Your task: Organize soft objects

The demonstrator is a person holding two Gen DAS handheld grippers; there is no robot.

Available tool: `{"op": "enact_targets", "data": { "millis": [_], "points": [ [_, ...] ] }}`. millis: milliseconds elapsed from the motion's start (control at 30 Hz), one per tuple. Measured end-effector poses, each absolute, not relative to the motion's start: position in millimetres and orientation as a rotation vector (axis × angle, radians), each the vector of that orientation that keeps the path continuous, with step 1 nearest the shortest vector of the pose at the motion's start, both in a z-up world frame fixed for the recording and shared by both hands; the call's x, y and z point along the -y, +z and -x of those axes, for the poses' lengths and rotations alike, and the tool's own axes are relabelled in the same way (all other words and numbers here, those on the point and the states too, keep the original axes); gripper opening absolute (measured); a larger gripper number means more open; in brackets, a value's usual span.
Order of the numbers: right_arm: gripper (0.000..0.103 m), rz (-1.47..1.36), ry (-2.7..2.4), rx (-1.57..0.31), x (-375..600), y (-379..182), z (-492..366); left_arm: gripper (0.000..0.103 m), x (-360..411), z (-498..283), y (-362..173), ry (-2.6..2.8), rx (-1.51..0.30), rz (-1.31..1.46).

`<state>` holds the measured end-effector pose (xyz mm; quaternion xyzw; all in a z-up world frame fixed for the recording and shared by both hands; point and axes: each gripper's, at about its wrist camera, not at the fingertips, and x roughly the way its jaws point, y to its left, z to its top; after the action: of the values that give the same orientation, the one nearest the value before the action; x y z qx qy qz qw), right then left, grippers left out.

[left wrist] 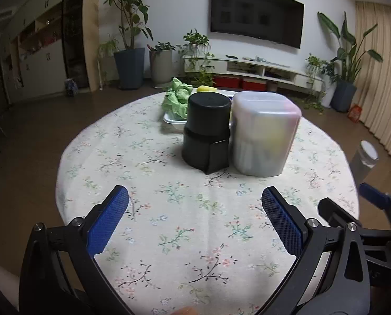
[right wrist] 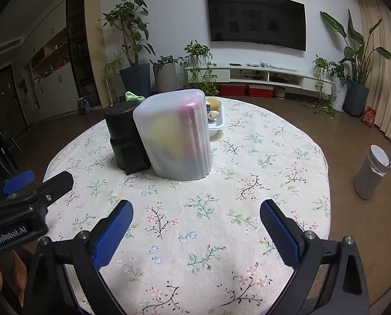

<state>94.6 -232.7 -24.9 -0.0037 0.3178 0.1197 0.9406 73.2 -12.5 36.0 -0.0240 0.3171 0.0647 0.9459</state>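
Observation:
A frosted translucent bin [left wrist: 263, 136] [right wrist: 175, 136] stands mid-table with yellow and pink soft things showing dimly inside. A black cylinder container [left wrist: 207, 134] [right wrist: 125, 136] stands touching its left side. Behind them a white tray [left wrist: 170, 119] [right wrist: 217, 126] holds a crumpled green cloth [left wrist: 177, 98] [right wrist: 133, 96], a yellow item [left wrist: 206, 88] and round balls [right wrist: 213, 110]. My left gripper [left wrist: 195, 197] is open and empty over the near table. My right gripper [right wrist: 196, 210] is open and empty, to the right of the left one.
The round table has a floral cloth [left wrist: 179, 220] [right wrist: 221, 210]. A grey cylindrical bin [right wrist: 371, 176] [left wrist: 365, 161] stands on the floor to the right. Potted plants, a TV and a low cabinet line the far wall.

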Motion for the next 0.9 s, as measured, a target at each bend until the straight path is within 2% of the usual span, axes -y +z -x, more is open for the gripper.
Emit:
{"op": "enact_targets", "data": {
  "millis": [900],
  "points": [
    [0.1,0.032,0.214,-0.627,229,-11,-80,0.103,2,-71,28,0.106,-0.676,0.116]
  ]
}}
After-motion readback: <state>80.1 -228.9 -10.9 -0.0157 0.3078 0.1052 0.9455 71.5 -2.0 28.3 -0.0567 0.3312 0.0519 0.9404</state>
